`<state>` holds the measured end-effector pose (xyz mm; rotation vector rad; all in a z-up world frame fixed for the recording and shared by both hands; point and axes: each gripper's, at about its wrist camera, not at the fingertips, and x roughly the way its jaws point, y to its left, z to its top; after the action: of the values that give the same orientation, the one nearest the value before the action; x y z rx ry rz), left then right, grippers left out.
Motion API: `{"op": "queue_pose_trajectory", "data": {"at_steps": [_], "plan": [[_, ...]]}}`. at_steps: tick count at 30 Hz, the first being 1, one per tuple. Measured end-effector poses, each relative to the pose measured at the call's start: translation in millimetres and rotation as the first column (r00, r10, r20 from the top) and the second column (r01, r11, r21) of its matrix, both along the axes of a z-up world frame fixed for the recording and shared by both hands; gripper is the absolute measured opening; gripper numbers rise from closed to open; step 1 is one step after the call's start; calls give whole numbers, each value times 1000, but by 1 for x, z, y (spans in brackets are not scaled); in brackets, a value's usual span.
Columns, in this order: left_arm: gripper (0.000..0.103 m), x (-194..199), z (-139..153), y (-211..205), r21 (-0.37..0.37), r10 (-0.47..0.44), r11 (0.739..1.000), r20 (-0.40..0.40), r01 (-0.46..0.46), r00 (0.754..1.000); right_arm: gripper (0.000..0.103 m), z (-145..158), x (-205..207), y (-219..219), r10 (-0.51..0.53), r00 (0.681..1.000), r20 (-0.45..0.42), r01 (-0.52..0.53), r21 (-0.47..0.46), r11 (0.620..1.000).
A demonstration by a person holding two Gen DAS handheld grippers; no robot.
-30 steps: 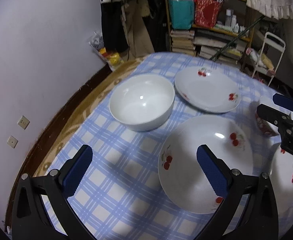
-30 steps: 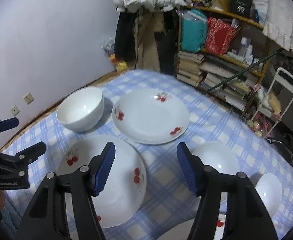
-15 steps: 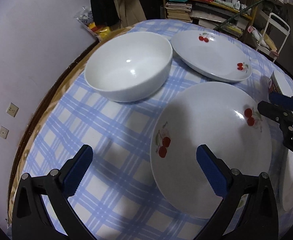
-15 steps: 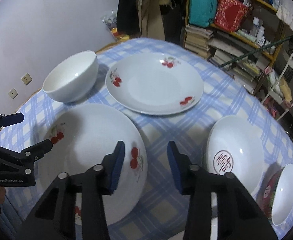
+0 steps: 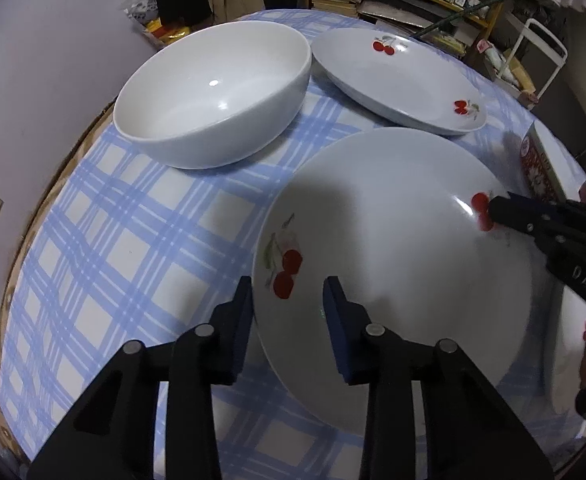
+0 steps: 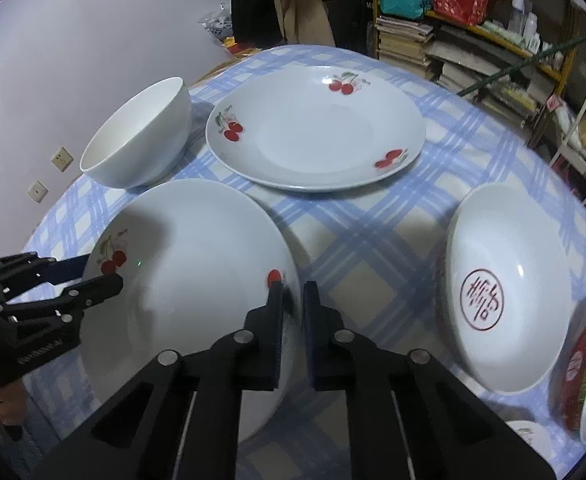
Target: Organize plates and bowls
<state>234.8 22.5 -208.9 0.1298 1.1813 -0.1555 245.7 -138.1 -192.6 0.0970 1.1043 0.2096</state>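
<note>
The left gripper [image 5: 287,300] reaches up from the bottom centre of its own view, tilted steeply downward; its jaws are closing, with the rim of the near plate [image 5: 393,240] between the two blue pads. From the right wrist view it enters at the left edge, and a bit of the hand [image 6: 7,408] holding it shows in the lower left corner. The right gripper [image 6: 293,300] rises from the bottom centre of its view, also steeply tilted, its jaws clamped on the plate's opposite rim.
</note>
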Motion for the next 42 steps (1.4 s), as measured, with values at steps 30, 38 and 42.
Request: {"op": "queue_pose_trajectory", "data": {"at_steps": [30,38,42], "plan": [[25,-33,34,31,-158,35,987,-15,-37,999,11,29,-37,-12,-58,998,11,57,86,995],[25,-63,38,31,-142,43,989,-41,-48,998,11,40,-67,-6,-42,999,5,42,66,997],[25,-77,41,30,-151,47,987,-53,-55,997,11,44,-81,-6,-40,999,-6,40,51,998]]}}
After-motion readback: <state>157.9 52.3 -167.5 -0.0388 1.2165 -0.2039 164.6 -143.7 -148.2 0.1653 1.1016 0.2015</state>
